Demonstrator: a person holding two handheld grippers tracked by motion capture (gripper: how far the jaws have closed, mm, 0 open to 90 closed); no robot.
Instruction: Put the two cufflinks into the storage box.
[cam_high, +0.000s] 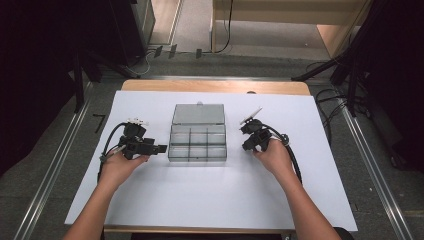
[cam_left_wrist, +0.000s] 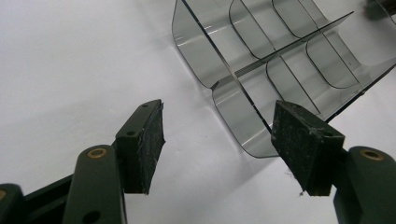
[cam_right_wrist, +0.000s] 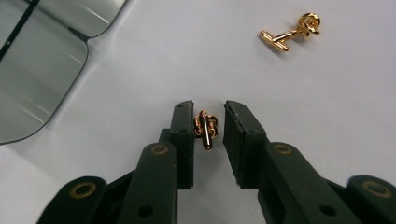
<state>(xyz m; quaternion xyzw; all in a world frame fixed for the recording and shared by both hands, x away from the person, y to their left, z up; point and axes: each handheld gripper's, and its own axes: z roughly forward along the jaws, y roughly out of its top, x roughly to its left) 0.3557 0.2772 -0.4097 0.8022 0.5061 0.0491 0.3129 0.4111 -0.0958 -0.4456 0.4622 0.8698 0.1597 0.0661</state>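
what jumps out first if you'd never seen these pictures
A gold cufflink lies between the right gripper's nearly closed jaws; whether they press it is unclear. A second cufflink lies farther off on the white table. At the centre stands a clear, empty divided box, lid open, the left gripper open at its corner.

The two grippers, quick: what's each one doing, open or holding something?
Left gripper: open, holding nothing, next to the clear box.
Right gripper: jaws around a gold cufflink, touching one pad; a gap shows at the other, not gripped yet.

A white table (cam_high: 165, 200) stands on grey floor (cam_high: 50, 150).
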